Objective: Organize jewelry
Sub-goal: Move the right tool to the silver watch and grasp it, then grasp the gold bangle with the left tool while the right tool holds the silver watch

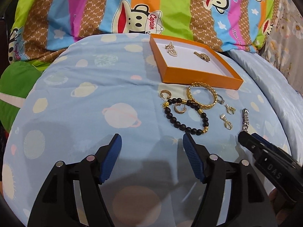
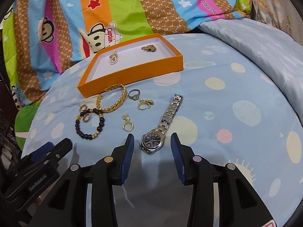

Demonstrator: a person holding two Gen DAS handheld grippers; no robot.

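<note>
An orange tray (image 1: 200,76) (image 2: 132,71) with a white floor lies on the light blue bedspread; a pearl piece (image 1: 171,50) and a gold piece (image 2: 148,48) lie inside. In front of it lie a gold bangle (image 1: 215,94) (image 2: 124,94), a black bead bracelet (image 1: 205,119) (image 2: 100,121), a ring (image 2: 134,94), gold earrings (image 2: 127,125) and a silver watch (image 2: 168,117). My right gripper (image 2: 152,138) is open with the watch face between its pads, a gap on each side. My left gripper (image 1: 152,143) is open over bare bedspread, just short of the bead bracelet.
A striped cartoon-print quilt (image 1: 132,9) is bunched up behind the tray. The bedspread (image 1: 85,104) falls away at the right into folded pale blue fabric (image 2: 265,43). Each gripper shows at the edge of the other's view, close beside it.
</note>
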